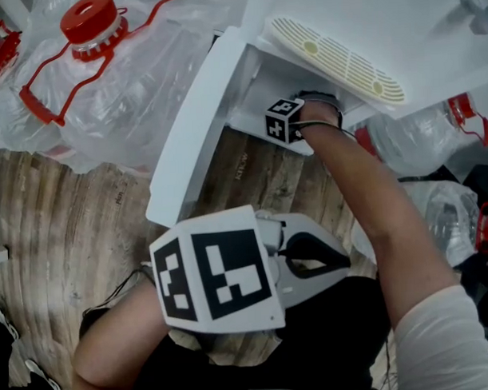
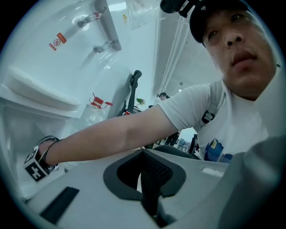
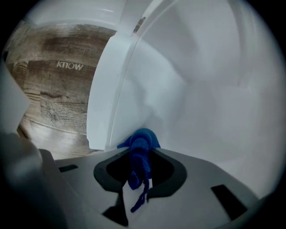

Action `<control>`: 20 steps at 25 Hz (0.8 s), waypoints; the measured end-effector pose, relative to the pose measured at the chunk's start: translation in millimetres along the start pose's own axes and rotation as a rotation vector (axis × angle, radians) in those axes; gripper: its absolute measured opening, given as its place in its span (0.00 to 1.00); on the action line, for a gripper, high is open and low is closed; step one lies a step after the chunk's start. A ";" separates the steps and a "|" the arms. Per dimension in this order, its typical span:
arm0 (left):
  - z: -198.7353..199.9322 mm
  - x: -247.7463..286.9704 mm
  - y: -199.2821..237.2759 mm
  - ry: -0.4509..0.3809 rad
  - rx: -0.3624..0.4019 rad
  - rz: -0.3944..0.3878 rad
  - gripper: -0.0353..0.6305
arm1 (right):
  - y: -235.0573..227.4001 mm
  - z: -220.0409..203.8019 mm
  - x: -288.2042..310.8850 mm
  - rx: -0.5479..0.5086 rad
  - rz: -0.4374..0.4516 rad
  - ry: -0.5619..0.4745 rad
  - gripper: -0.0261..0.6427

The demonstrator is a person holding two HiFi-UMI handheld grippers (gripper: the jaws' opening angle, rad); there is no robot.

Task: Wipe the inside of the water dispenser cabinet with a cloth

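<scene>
Two claws are showing: the right claw [image 3: 139, 154] is clenching a bunched blue cloth [image 3: 142, 139] inside the white water dispenser cabinet [image 3: 201, 89], while the left claw [image 2: 148, 172] is hovering outside it, clamped together and empty.

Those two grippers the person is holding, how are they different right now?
The right gripper is shut on a blue cloth, while the left gripper is shut with nothing in it. The right gripper reaches inside the white cabinet, and the left gripper is outside it, close to the person's body. Both have the same grey build and carry a cube with square markers.
</scene>
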State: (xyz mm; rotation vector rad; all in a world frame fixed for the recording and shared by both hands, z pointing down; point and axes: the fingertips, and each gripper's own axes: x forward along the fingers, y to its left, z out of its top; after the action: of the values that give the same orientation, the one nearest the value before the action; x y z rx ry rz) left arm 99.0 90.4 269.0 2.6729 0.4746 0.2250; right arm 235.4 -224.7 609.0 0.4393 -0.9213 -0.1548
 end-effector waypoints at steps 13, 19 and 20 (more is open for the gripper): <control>0.2 1.3 -2.2 -0.001 0.007 -0.018 0.06 | 36.8 6.7 -6.3 -0.069 0.045 -0.050 0.16; -2.6 0.0 -5.9 0.008 0.014 -0.017 0.06 | 48.8 11.5 -14.8 -0.068 0.050 -0.112 0.16; -2.6 -0.3 -5.9 0.009 0.015 -0.016 0.06 | 51.6 13.2 -16.9 -0.067 0.051 -0.125 0.16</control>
State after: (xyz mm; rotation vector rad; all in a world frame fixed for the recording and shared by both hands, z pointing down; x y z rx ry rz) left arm 96.4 96.4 268.8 2.6825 0.5021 0.2298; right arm 211.8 -177.0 625.7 0.3469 -1.0458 -0.1675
